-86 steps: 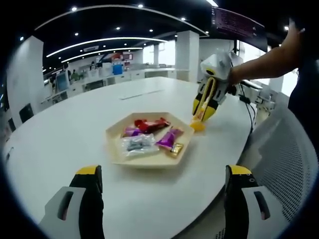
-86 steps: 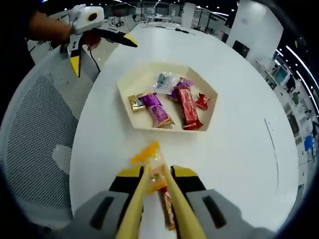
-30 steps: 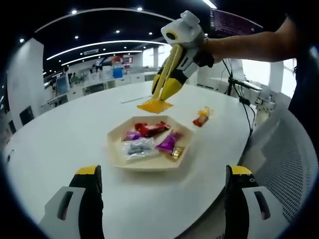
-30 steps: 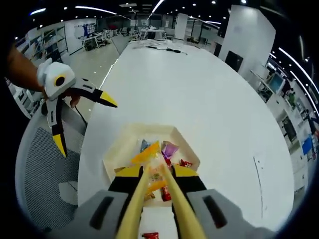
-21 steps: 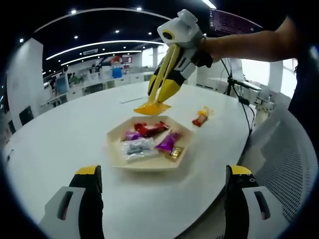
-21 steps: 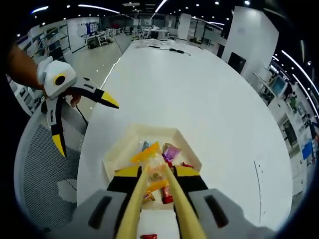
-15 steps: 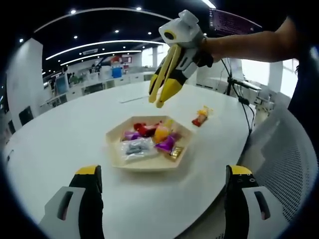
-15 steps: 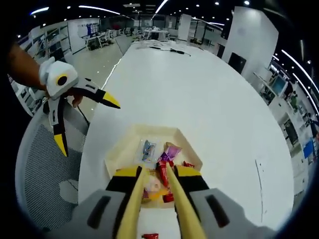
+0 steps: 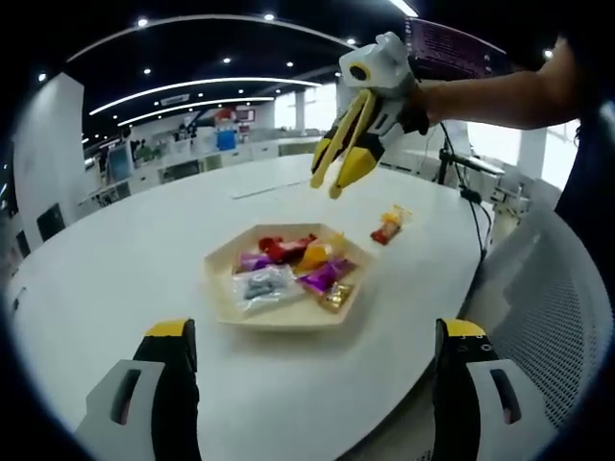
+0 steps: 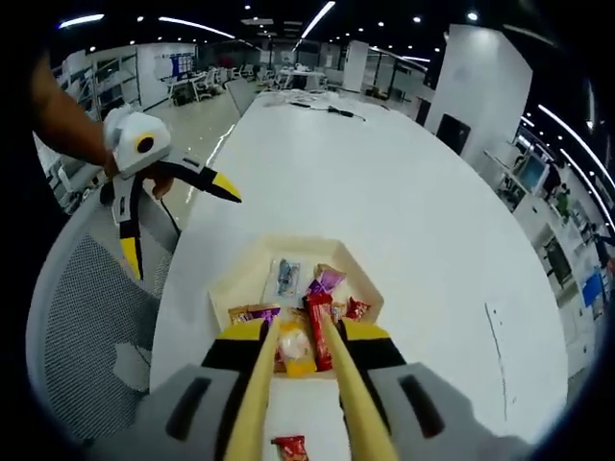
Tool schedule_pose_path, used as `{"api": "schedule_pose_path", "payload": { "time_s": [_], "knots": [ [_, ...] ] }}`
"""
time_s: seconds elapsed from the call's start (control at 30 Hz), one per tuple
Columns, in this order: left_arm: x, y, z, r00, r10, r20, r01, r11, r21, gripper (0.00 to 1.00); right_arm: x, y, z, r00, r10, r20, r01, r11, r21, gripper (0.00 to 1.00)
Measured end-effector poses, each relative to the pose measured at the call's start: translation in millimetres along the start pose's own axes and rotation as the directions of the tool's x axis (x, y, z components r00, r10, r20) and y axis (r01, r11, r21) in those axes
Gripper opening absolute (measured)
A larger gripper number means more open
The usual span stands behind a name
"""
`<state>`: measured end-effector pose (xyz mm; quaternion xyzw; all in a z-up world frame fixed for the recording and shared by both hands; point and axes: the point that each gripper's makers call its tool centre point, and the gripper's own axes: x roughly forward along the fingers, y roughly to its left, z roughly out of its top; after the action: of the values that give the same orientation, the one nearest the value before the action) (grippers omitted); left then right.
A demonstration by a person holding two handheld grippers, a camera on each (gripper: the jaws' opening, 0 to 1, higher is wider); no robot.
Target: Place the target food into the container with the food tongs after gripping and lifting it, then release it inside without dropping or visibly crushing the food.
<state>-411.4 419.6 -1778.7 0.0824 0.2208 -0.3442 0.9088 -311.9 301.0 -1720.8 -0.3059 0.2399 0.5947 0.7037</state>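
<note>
Looking along the left gripper view from its left edge, the white counter [image 9: 115, 259] curves across the frame, and the left claw [image 9: 312, 384] rises from the bottom with its black, yellow-tipped jaws wide apart and nothing between them. Just above it, centre frame, the pale hexagonal tray [image 9: 223, 293] holds wrapped snacks: a clear packet [image 9: 259, 284] at left, a red bar [image 9: 284, 248] behind, a purple packet [image 9: 325, 276], and the orange-wrapped snack [image 9: 313, 254] lying among them. Above the tray, in the upper centre right, the right claw [image 9: 332, 187] hangs in the air holding the yellow food tongs [image 9: 348, 144], their tips slightly apart and empty. Right of the tray, one more red-and-yellow snack [image 9: 387, 227] lies on the counter, apart from the tray.

In the right gripper view, the left claw [image 10: 178, 226] shows at upper left, jaws spread. At lower centre the tongs' arms [image 10: 252, 403] reach over the tray [image 10: 231, 279], with the orange-wrapped snack [image 10: 293, 348] resting inside it between them, untouched. A small red snack [image 10: 288, 447] lies at the bottom edge.
</note>
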Motion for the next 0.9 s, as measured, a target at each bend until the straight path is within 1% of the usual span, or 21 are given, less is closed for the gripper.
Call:
{"api": "schedule_pose_path", "payload": {
  "time_s": [0.17, 0.27, 0.4, 0.57, 0.73, 0.9],
  "knots": [
    [0, -1.1, -0.3, 1.0, -0.004, -0.003, 0.004, 1.0, 0.001, 1.0, -16, -4, -10.7, 0.999, -0.031, 0.017, 0.03, 0.999, 0.029, 0.27],
    [0, -1.6, -0.5, 1.0, -0.007, -0.004, 0.007, 1.0, 0.002, 1.0, -24, -7, -19.6, 0.998, -0.052, 0.024, 0.051, 0.998, 0.026, 0.28],
    [1, -2.4, -1.6, 1.0, -0.01, -0.01, 0.01, 1.0, 0.004, 1.0, -32, -9, -31.6, 0.998, -0.061, 0.024, 0.06, 0.997, 0.048, 0.28],
    [1, -2.7, -1.6, 1.0, -0.013, -0.005, 0.013, 1.0, 0.005, 1.0, -46, -14, -45.6, 0.995, -0.095, 0.032, 0.093, 0.993, 0.075, 0.27],
    [1, -1.7, -1.7, 1.0, -0.009, -0.004, 0.009, 1.0, 0.006, 1.0, -59, -17, -60.3, 0.993, -0.112, 0.041, 0.107, 0.987, 0.116, 0.27],
    [2, -4.0, -1.3, 1.0, -0.018, -0.006, 0.018, 1.0, 0.002, 1.0, -73, -22, -76.3, 0.99, -0.136, 0.043, 0.129, 0.982, 0.138, 0.27]
  ]
}}
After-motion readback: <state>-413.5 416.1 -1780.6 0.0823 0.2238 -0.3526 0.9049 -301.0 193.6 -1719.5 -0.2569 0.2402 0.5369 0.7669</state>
